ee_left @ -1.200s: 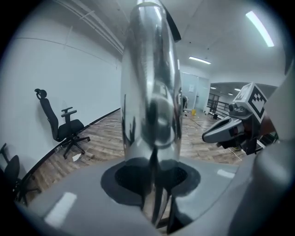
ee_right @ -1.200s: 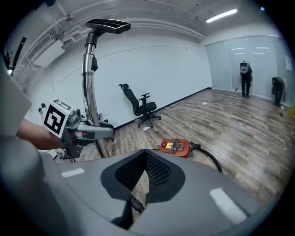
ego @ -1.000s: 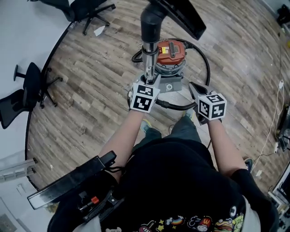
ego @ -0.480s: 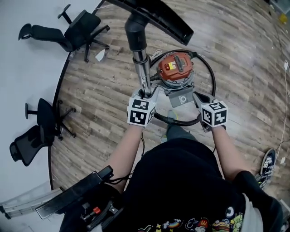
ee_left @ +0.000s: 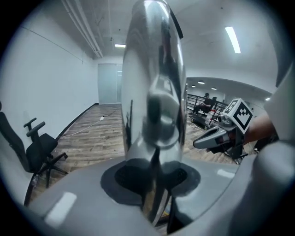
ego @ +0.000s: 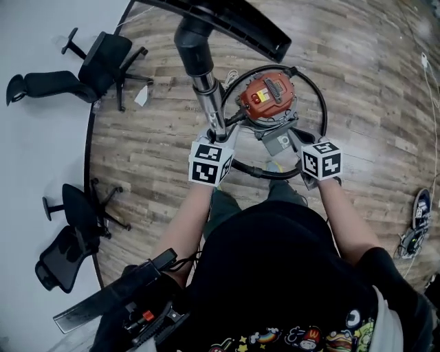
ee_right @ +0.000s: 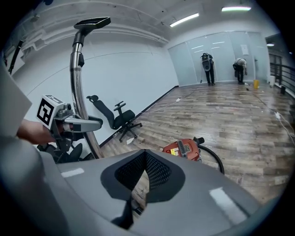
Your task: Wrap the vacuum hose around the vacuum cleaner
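- The vacuum cleaner [ego: 268,96] is a round red body with a grey base. It stands on the wooden plank floor [ego: 158,151], just in front of the person.
- The black hose [ego: 322,103] is smooth and makes a wide ring around the red body, passing near both grippers.
- A shiny chrome tube [ego: 206,93] stands almost upright, with a flat black floor nozzle [ego: 227,20] on its top end.
- The left gripper [ee_left: 154,184] is closed firmly on this chrome tube, with the forearm stretched forward.
- The right gripper [ee_right: 143,179] has its jaws almost together, with nothing between them. It hovers close to the hose, beside the grey base.
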`<state>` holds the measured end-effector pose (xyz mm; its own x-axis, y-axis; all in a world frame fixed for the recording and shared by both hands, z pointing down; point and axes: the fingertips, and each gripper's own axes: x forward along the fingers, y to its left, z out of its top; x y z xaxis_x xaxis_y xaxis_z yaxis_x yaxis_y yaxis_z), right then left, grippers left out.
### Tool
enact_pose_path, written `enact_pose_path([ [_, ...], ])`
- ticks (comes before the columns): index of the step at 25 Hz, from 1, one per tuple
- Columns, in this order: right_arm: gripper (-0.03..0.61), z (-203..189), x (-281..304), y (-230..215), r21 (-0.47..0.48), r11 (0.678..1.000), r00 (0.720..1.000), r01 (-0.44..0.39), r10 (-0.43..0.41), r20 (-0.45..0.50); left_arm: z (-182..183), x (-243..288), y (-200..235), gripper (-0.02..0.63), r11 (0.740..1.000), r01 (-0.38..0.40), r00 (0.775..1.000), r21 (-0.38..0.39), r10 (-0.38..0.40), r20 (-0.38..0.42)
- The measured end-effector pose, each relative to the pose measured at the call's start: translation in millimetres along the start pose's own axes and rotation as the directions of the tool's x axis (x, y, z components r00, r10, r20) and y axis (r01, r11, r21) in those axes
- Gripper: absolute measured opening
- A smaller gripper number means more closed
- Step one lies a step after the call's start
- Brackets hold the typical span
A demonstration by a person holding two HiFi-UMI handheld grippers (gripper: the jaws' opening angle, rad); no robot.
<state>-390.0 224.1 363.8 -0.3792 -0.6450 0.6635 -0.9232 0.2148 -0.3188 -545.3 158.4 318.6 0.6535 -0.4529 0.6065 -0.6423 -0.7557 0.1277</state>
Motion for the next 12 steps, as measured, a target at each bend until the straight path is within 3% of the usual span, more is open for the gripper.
enact_pose_path([
  [5,0.023,-5.8,11.3,49.1,0.092,0.985,0.988,0.145,-0.149,0.029,-8.8,-13.2,39.0,0.124,0.986,0.152,0.988,0.069,-0.152,-0.005],
  [8,0.023,-11.4,10.2,86.2,0.172,0.958,0.968,0.229,-0.243,0.062,-4.4,-34.2,62.0,0.124,0.958,0.257,0.966,0.128,-0.258,-0.007],
  [12,0.023,-21.5,20.6,119.6,0.254,0.919,0.942,0.3,-0.328,0.076,-1.7,-46.9,84.2,0.124,0.922,0.335,0.941,0.195,-0.336,-0.028],
])
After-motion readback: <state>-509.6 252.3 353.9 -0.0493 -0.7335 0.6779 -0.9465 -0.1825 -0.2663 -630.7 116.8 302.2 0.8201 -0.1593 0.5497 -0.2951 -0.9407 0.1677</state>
